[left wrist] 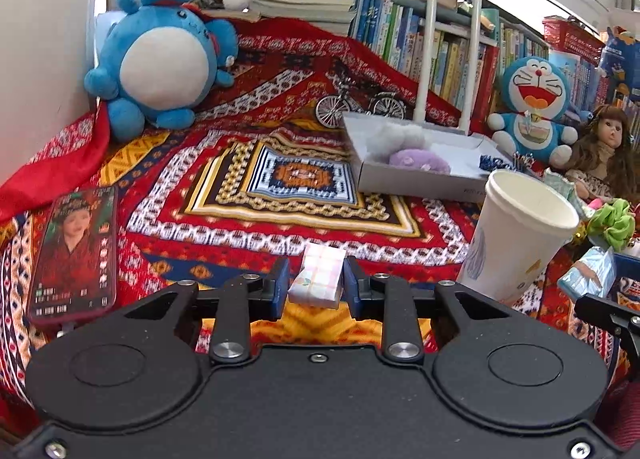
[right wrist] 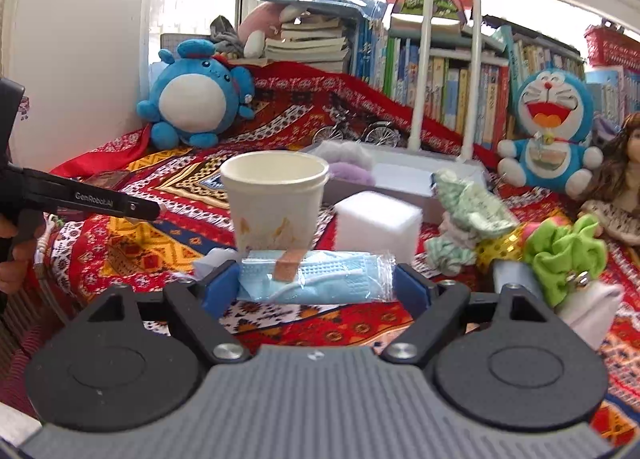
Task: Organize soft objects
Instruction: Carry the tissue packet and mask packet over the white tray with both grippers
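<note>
My left gripper [left wrist: 316,280] is shut on a small pink-checked packet [left wrist: 320,273], held just above the patterned cloth. My right gripper [right wrist: 316,283] holds a plastic-wrapped blue face mask [right wrist: 332,279] crosswise between its blue pads, jaws wide, with a tan plaster strip lying on top. Behind the mask stand a paper cup [right wrist: 276,199] and a white foam block [right wrist: 378,225]. A grey open box [left wrist: 416,181] further back holds a purple fluffy ball [left wrist: 420,161] and a white one [left wrist: 400,137]. Green [right wrist: 564,255] and mint [right wrist: 472,207] scrunchies lie at the right.
A phone [left wrist: 76,251] lies on the cloth at the left. A blue plush [left wrist: 160,67], a Doraemon plush [left wrist: 534,107] and a doll [left wrist: 604,147] sit along the back before shelves of books. A miniature bicycle [left wrist: 360,105] and a white pipe frame [left wrist: 428,59] stand behind the box.
</note>
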A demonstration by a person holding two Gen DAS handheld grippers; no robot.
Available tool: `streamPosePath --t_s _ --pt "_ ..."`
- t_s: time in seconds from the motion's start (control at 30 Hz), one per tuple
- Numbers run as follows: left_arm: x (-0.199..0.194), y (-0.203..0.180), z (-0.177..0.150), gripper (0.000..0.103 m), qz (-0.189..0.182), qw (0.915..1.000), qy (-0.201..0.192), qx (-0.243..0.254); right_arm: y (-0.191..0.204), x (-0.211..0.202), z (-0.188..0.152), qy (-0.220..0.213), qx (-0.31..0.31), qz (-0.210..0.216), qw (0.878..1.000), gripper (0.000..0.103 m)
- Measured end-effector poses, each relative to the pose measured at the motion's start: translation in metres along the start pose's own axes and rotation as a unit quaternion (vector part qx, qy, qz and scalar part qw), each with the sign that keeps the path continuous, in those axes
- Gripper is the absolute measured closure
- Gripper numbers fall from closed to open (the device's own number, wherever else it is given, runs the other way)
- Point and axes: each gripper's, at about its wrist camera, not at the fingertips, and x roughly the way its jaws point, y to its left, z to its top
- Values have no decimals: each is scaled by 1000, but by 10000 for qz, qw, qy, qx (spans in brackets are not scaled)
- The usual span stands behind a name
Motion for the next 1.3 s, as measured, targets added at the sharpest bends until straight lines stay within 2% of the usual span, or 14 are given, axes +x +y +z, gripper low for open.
streamPosePath --t_s 0.37,0.53,0.67,0.83,1.03,1.3 --pt "2 -18 49 76 -380 9989 -237 165 -50 -7 28 -276 451 -597 9968 19" --pt "12 -30 78 76 -632 9974 -230 263 -73 1 47 -245 738 -654 9948 19" --pt "28 -39 102 76 -906 9957 -74 167 -92 15 64 -121 1051 -593 9926 19" --pt "53 -57 135 76 -992 9947 35 273 -109 34 87 -64 1149 -538 9919 19" --pt "97 -72 175 76 -1393 9891 474 -101 -129 70 120 144 1263 -457 9908 19" --pt "169 -101 209 76 -1065 9914 746 145 -164 141 144 754 1661 -499 9819 19"
